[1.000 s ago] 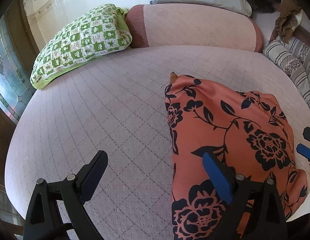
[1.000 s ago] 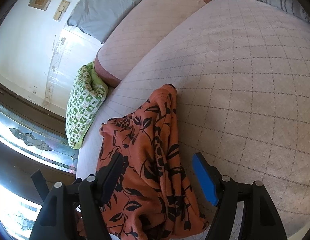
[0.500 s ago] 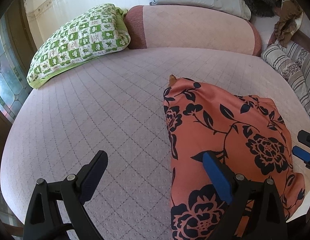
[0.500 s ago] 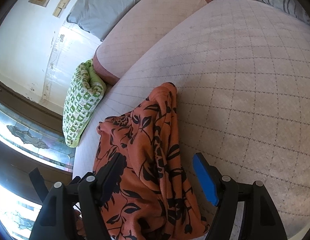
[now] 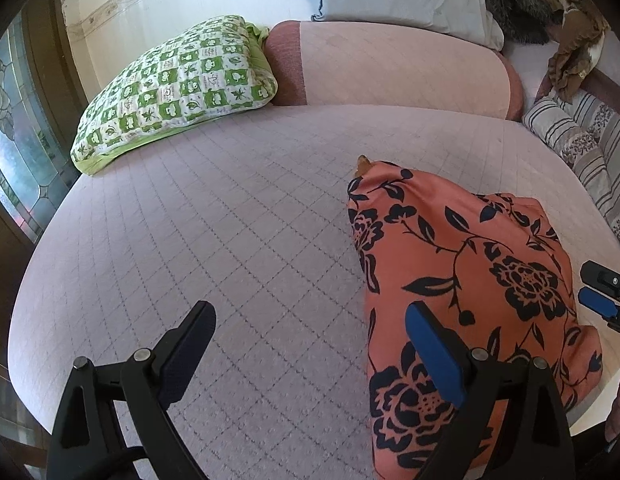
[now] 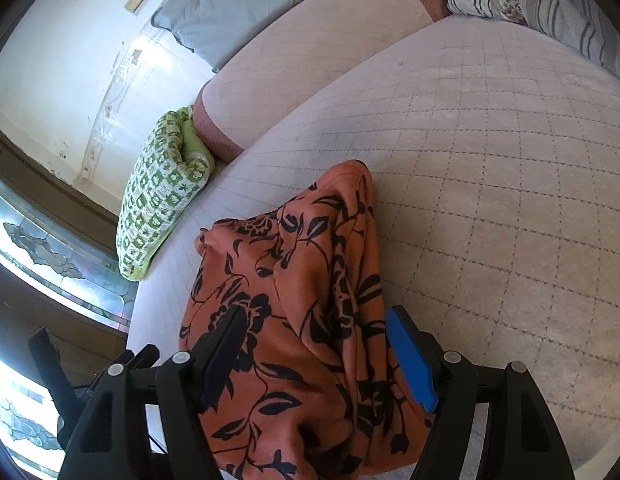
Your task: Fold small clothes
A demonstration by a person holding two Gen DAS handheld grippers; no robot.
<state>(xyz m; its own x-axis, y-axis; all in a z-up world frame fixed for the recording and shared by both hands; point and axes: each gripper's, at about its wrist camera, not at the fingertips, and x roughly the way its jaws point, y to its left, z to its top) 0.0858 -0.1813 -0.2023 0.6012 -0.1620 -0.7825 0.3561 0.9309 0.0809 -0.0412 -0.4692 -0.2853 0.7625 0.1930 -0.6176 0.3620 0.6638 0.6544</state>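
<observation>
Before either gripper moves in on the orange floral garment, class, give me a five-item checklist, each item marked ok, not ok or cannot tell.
1. Orange floral garment lies on the bed: ok, though rumpled and near the front edge.
2. Left gripper open and empty: ok; it hovers over bare quilt beside the garment.
3. Right gripper open: ok; its fingers straddle the garment, not pinching it.
4. Free bed surface for folding: ok; the green checked pillow sits far back.
5. Garment's edges or corners findable: cannot tell; folds hide them.
</observation>
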